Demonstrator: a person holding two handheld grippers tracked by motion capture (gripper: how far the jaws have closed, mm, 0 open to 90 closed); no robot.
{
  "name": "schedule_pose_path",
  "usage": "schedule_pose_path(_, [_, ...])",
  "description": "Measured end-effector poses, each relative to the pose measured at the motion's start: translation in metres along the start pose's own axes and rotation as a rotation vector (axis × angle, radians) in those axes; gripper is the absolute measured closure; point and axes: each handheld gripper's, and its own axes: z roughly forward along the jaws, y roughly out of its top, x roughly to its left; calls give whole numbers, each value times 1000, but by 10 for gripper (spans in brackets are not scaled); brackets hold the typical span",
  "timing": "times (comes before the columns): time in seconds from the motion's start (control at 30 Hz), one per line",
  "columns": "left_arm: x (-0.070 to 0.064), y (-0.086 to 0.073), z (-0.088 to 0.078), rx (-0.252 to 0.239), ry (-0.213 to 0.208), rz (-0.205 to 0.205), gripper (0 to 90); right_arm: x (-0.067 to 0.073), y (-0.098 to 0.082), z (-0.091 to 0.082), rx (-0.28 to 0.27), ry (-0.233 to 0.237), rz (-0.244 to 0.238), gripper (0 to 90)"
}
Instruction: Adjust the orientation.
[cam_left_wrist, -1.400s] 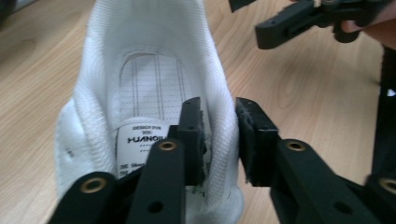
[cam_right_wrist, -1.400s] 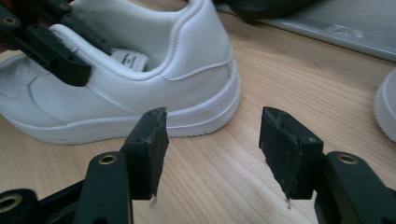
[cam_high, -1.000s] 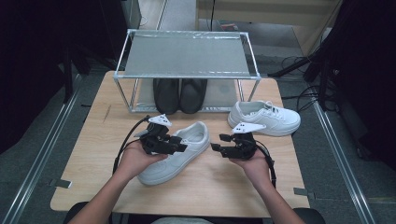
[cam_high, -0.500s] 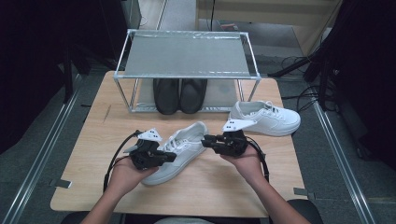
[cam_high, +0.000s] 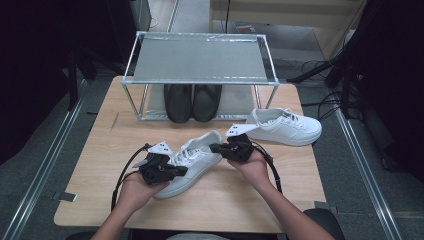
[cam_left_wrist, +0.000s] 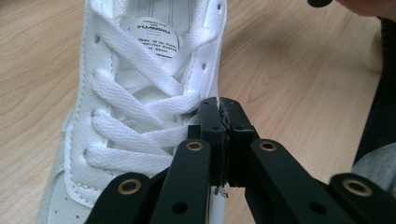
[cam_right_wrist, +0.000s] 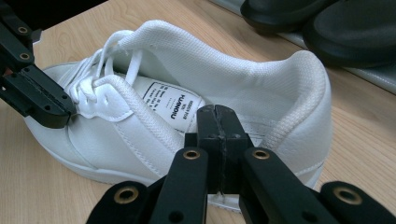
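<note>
Table (cam_high: 100, 200) — near its front edge a white sneaker (cam_high: 192, 162) lies slantwise, toe toward the front-left corner, heel toward the shelf (cam_high: 200, 60). My left gripper (cam_high: 172, 171), jaws pressed together, sits at the laces; my right gripper (cam_high: 216, 148), likewise closed, at the heel collar — one at each end.

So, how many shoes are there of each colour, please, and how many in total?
White sneakers: 2, one between the two grippers and one at the table's right.
Black shoes: 2, side by side under the metal rack.
Total: 4 shoes.
</note>
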Motion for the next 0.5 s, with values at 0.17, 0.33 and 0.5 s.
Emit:
schedule_pose_path(0.17, [0, 1, 1, 9, 18, 34, 900, 0, -1, 0, 0, 9, 12, 900])
schedule_pose_path(0.33, [5, 1, 1, 4, 7, 20, 900, 0, -4, 2, 6, 21, 16, 900])
schedule_pose_path(0.5, [10, 2, 1, -5, 8, 8, 900, 4, -7, 5, 31, 36, 12, 900])
